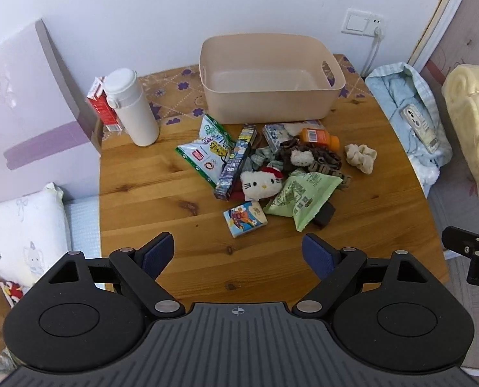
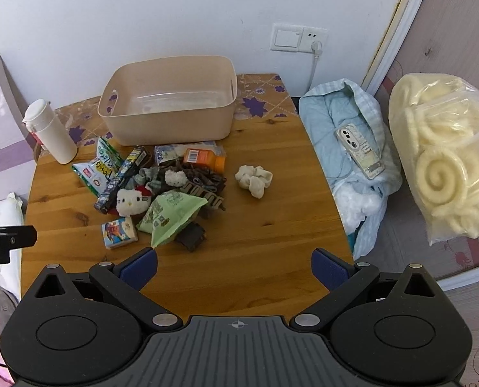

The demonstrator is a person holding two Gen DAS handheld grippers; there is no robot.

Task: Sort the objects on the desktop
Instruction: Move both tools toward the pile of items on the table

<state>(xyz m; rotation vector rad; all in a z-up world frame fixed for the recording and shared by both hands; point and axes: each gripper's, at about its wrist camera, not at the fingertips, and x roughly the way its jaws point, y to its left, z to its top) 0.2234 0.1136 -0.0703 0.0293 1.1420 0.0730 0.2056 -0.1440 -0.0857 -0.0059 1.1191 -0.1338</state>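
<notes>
A pile of small objects lies mid-table: a Hello Kitty plush, a green snack packet, a white-green packet, a long dark box, a small blue tissue pack, an orange bottle and a cream scrunchie. An empty beige bin stands behind the pile. My left gripper and right gripper are both open and empty, near the table's front edge.
A white thermos and a red carton stand at the back left. A phone lies on blue bedding right of the table. A bag of cream foam rolls sits further right. A pillow lies left.
</notes>
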